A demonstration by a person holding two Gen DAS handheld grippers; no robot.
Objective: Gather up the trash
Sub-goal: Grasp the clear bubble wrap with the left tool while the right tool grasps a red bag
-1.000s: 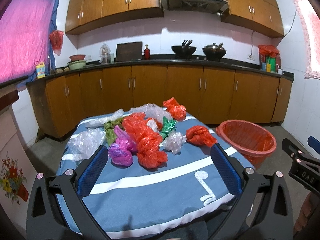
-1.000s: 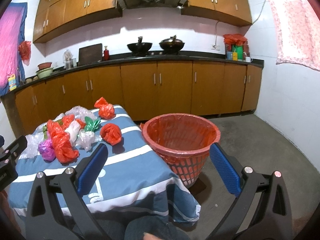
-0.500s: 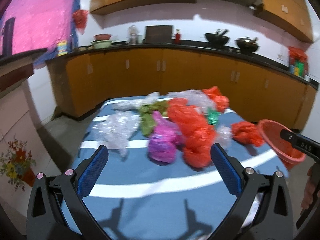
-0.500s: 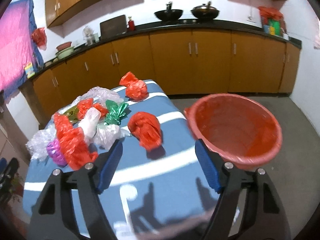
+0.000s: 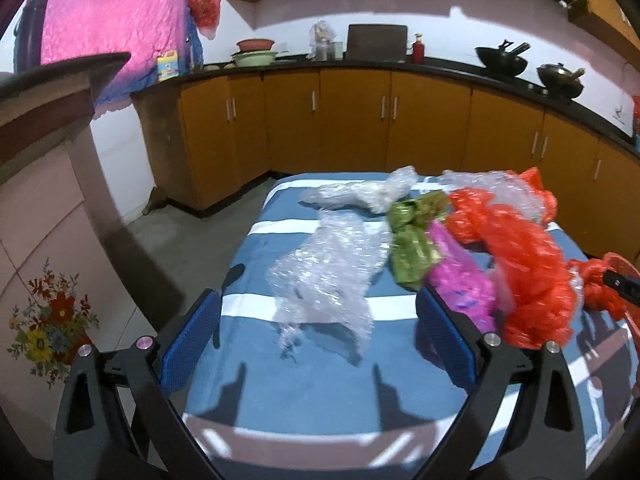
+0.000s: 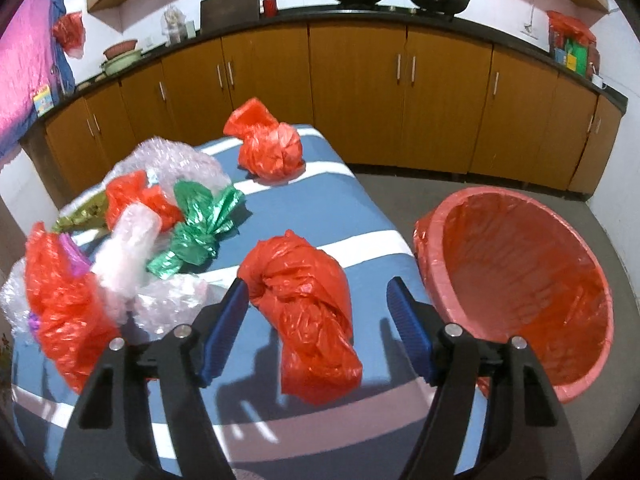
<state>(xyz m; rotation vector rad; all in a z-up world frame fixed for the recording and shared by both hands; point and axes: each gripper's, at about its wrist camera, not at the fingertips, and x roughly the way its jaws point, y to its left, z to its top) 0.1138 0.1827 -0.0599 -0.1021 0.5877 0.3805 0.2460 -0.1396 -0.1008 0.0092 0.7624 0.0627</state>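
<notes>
Crumpled plastic bags lie on a table with a blue, white-striped cloth (image 5: 304,384). My left gripper (image 5: 318,332) is open, its fingers either side of a clear bubble-wrap wad (image 5: 324,280); green (image 5: 412,248), pink (image 5: 460,280) and red (image 5: 528,260) bags lie to its right. My right gripper (image 6: 318,322) is open around a knotted red bag (image 6: 308,312), apart from it. A red-lined basket (image 6: 520,284) stands right of the table. Another red bag (image 6: 268,148) sits at the far edge, a green foil bag (image 6: 200,228) to the left.
Brown kitchen cabinets (image 6: 360,92) with a black counter run along the back. A pink wall with a flower decal (image 5: 48,320) stands left of the table. Grey floor (image 5: 184,248) lies between table and cabinets. The right gripper shows at the left view's right edge (image 5: 620,284).
Both grippers have moved forward and down over the table. The left one swung left to the bubble wrap; the right one closed in on the knotted red bag.
</notes>
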